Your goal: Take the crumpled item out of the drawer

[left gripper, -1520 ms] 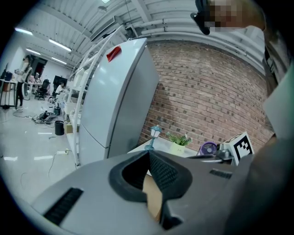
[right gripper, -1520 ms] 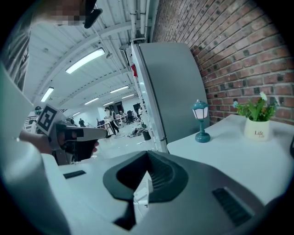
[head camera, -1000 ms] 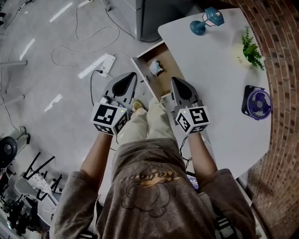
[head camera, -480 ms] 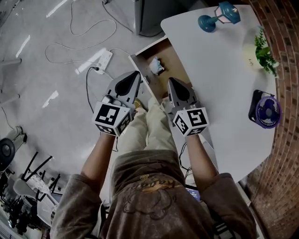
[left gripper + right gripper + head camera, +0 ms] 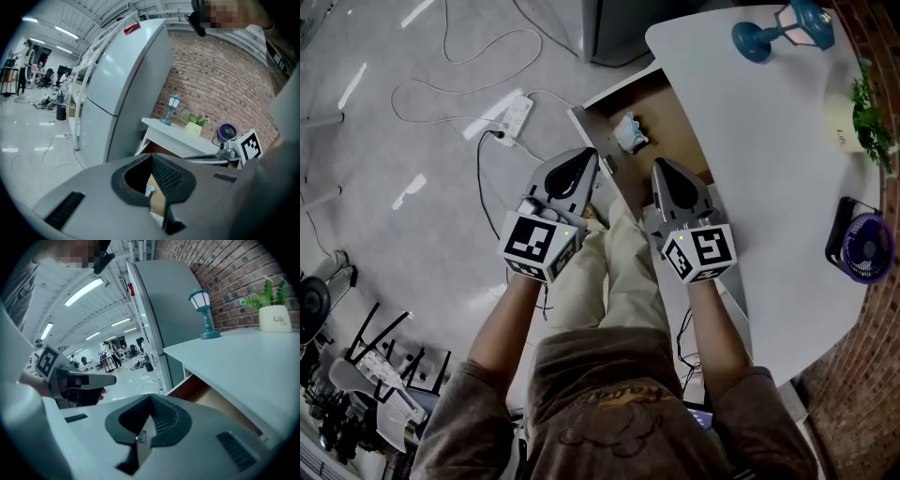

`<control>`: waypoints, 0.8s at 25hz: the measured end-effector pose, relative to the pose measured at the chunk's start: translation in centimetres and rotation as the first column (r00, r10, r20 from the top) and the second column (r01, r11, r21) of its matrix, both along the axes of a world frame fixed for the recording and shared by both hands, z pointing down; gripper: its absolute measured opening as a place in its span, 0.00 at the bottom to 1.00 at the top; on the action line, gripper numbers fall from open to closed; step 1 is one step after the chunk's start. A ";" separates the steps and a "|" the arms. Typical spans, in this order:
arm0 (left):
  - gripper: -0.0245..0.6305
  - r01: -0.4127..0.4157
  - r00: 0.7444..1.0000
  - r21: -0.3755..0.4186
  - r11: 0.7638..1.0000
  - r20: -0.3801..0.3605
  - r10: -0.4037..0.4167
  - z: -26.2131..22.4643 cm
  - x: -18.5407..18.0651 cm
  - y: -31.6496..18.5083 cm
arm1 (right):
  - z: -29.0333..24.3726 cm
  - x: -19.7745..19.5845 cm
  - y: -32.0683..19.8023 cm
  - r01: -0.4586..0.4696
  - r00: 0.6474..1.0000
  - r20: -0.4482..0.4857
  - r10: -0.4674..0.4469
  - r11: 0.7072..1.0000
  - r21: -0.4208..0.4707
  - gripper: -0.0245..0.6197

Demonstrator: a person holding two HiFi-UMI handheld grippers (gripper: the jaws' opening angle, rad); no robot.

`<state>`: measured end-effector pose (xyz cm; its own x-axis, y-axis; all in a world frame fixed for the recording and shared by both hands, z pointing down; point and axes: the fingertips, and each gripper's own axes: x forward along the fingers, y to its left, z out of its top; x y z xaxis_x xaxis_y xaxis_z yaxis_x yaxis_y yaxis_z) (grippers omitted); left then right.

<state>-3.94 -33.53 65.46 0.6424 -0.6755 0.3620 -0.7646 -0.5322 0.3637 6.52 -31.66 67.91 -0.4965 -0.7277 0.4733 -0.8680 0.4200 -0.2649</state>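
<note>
The wooden drawer (image 5: 670, 108) stands pulled out from under the white table (image 5: 769, 159). A crumpled white and pale blue item (image 5: 630, 131) lies in it near the far end. My left gripper (image 5: 587, 155) hangs shut and empty just left of the drawer's near corner. My right gripper (image 5: 662, 166), also shut and empty, hovers over the drawer's near end. In the left gripper view a bit of the crumpled item (image 5: 148, 191) shows through the gap behind the closed tips of the left gripper (image 5: 152, 156). The right gripper (image 5: 151, 397) points along the drawer (image 5: 213, 397).
On the table stand a teal lamp (image 5: 778, 23), a potted plant (image 5: 862, 112) and a purple fan (image 5: 862, 248). A grey fridge (image 5: 126, 89) rises beyond the drawer. A power strip (image 5: 514, 114) with cables lies on the floor at left. The person's legs (image 5: 614, 272) are below the grippers.
Both grippers have sunk together, staying shut and side by side. In the head view the drawer and table have slid up and to the right.
</note>
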 end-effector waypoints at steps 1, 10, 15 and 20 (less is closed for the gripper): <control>0.05 0.000 1.000 -0.001 1.000 -0.001 0.000 0.4 0.1 0.1 | 0.4 0.0 0.0 0.001 1.000 -0.003 -0.001 1.000 -0.002 0.03; 0.05 0.015 1.000 -0.011 1.000 -0.015 -0.015 2.5 0.6 0.1 | 2.4 0.2 0.3 0.005 1.000 -0.015 -0.005 1.000 -0.015 0.03; 0.05 0.024 0.999 -0.022 0.999 -0.022 -0.024 2.2 0.8 0.3 | 2.7 0.6 0.2 0.004 0.999 -0.033 -0.004 1.000 -0.014 0.04; 0.05 0.041 0.999 -0.023 0.999 -0.029 -0.042 1.9 0.8 -0.1 | 2.8 0.4 0.0 0.023 1.000 -0.018 -0.024 0.999 -0.025 0.10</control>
<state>-3.18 -33.58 67.39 0.6247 -0.6934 0.3592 -0.7746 -0.4918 0.3978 6.96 -31.61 70.67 -0.5042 -0.7039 0.5003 -0.8629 0.4338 -0.2593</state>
